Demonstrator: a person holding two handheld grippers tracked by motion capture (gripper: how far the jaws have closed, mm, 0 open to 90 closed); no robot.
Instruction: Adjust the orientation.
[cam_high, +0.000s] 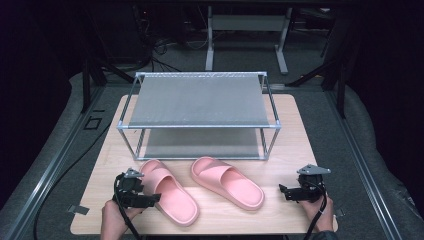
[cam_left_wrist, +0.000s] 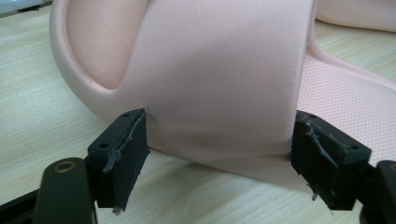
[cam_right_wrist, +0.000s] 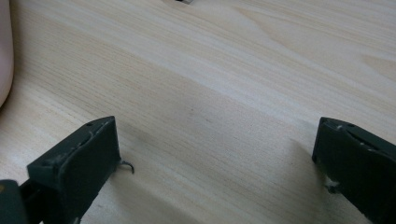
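On the table (cam_high: 280, 150) lie two pink slides in front of a two-tier rack (cam_high: 200, 107). The left slide (cam_high: 170, 190) sits at about 7 o'clock from the table's middle, its toe pointing toward 5 o'clock. The right slide (cam_high: 227, 181) lies just beside it at about 5 o'clock, well apart from the right gripper.

The left gripper (cam_high: 150, 198) is at the left slide's near side, at 9 o'clock of that slide, held in the left hand (cam_high: 115, 217). In the left gripper view its jaws stand one on each side of the slide's strap (cam_left_wrist: 219, 88), the pads touching the strap's two edges, so the gripper grips the strap across its width. The slide's sole rests on the table.

The right gripper (cam_high: 286, 192) is at 3 o'clock of the right slide, held in the right hand (cam_high: 320, 210) and pointing toward that slide. In the right gripper view its jaws stand wide over bare wood, nothing between them, with a pink edge (cam_right_wrist: 4, 51) at the far left.
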